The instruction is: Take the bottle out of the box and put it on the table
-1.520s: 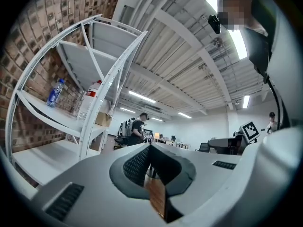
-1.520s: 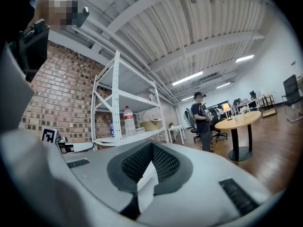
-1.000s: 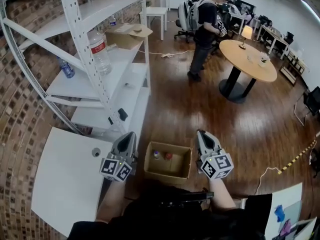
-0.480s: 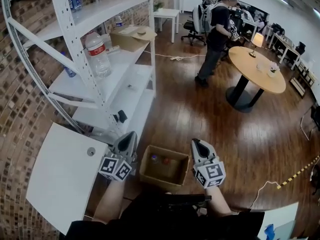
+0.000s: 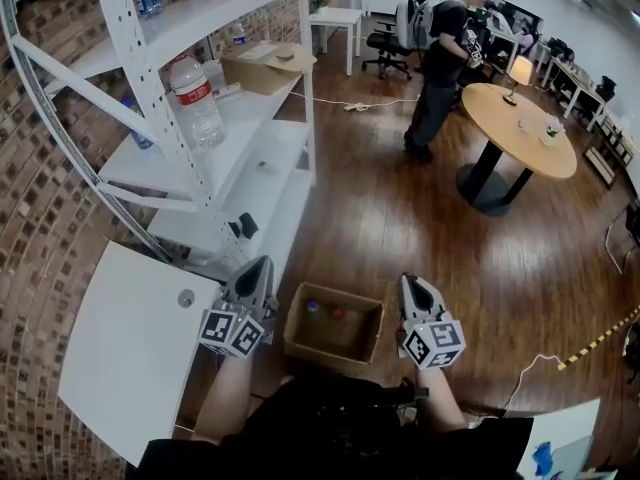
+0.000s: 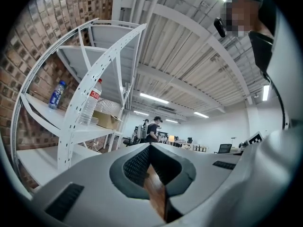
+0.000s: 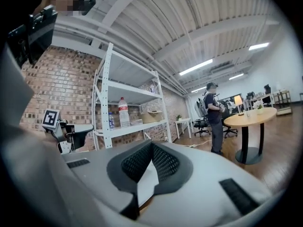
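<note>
Head view: bottle (image 5: 313, 307) inside box (image 5: 330, 352) on floor, between left hand-held gripper (image 5: 256, 271) and right hand-held gripper (image 5: 411, 286); table (image 5: 130, 348) at left.
Left gripper view: clenched, empty.
Right gripper view: clenched, empty.
Risk: reaching in clenched, toppling bottle.

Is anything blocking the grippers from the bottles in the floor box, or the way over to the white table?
Nothing visible does. The box is open-topped with two bottle caps exposed; the left gripper and right gripper flank it, shut and empty. The white table lies just past the left one.
</note>
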{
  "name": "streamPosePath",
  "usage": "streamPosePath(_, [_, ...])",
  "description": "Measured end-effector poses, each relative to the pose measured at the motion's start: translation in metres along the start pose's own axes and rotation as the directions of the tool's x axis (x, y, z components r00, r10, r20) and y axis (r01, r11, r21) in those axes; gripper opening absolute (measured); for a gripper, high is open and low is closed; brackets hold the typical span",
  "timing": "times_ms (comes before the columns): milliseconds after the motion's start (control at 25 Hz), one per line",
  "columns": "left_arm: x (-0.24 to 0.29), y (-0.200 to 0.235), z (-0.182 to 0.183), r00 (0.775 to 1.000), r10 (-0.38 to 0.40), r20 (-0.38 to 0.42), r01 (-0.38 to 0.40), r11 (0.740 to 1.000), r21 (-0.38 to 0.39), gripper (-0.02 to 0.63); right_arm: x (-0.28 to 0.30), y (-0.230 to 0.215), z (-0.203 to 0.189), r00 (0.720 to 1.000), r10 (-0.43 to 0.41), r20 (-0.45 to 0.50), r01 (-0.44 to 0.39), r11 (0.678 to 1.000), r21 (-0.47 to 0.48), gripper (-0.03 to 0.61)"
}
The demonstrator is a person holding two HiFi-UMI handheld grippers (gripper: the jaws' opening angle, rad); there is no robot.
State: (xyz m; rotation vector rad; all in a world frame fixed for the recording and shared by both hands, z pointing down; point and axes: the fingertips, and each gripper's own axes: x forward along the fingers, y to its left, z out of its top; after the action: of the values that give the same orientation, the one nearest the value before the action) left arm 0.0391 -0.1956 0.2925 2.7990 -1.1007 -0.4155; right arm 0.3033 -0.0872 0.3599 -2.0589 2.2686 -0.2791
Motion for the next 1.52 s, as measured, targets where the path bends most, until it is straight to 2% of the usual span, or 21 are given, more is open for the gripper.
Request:
streamPosePath(320, [-0.007,0.019,-0.002,0.999,-0.004,-0.033,0.004,1.000,0.014,-0.005,0.025,0.024,0.010,1.000,0.025,0.006,-0.025,1.000,-0.013,0.005])
streamPosePath(640, [-0.038,0.042,-0.041,0.987,0.034,-0.156,-0.036,0.999,-0.006,-0.005,0.048,0.062,-0.046,0.990,0.079,-0.119,-0.074,0.996,0.047,0.005])
streamPosePath(880, [-0.048,0.057,-0.078,0.964,0.020,-0.266,-0.031,0.999,-0.037,-0.005,0.064,0.080,-0.092,0.968,0.104,-0.229,-0.096,0.994,0.047,0.005])
streamPosePath(1040, [-0.049,0.059,-0.105,0.951,-0.029,-0.308,0.001,0.996,-0.090,-0.005,0.071,0.079,-0.121,0.960,0.083,-0.269,-0.064,0.995,0.082,0.005])
streamPosePath(1360, [-0.053,0.072,-0.169,0.907,-0.108,-0.408,0.049,0.987,-0.153,-0.005,0.069,0.079,-0.181,0.935,0.018,-0.355,0.023,0.994,0.110,0.005])
streamPosePath(1520, [-0.048,0.068,-0.193,0.882,-0.178,-0.436,0.098,0.975,-0.200,-0.005,0.068,0.078,-0.200,0.926,-0.017,-0.378,0.062,0.993,0.105,0.005])
